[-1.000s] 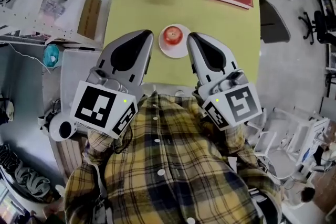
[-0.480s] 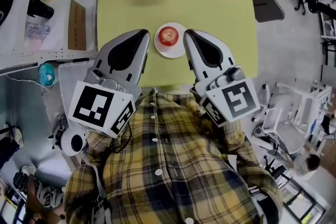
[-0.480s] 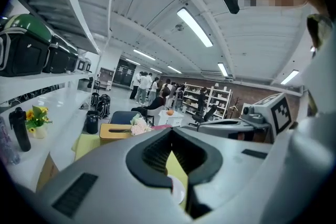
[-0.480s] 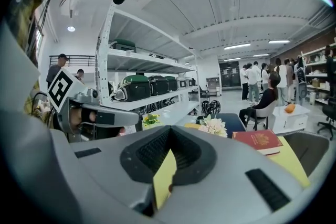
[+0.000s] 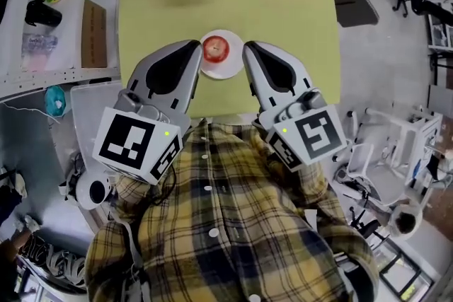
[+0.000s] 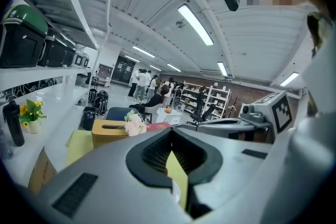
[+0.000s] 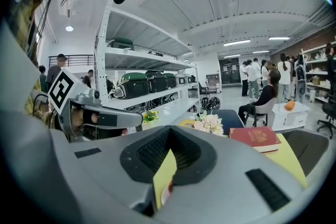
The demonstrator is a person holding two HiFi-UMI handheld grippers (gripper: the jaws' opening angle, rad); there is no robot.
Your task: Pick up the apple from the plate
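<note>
Two sets of jaws are shut, empty. The apple (image 5: pixel 214 48) on its plate (image 5: pixel 225 71) sits between them: left gripper (image 5: pixel 194 46) at its nine o'clock, right gripper (image 5: pixel 248 47) at three.

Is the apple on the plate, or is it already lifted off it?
On the plate. The apple sits on the white plate, between the left gripper and the right gripper; neither holds it.
</note>
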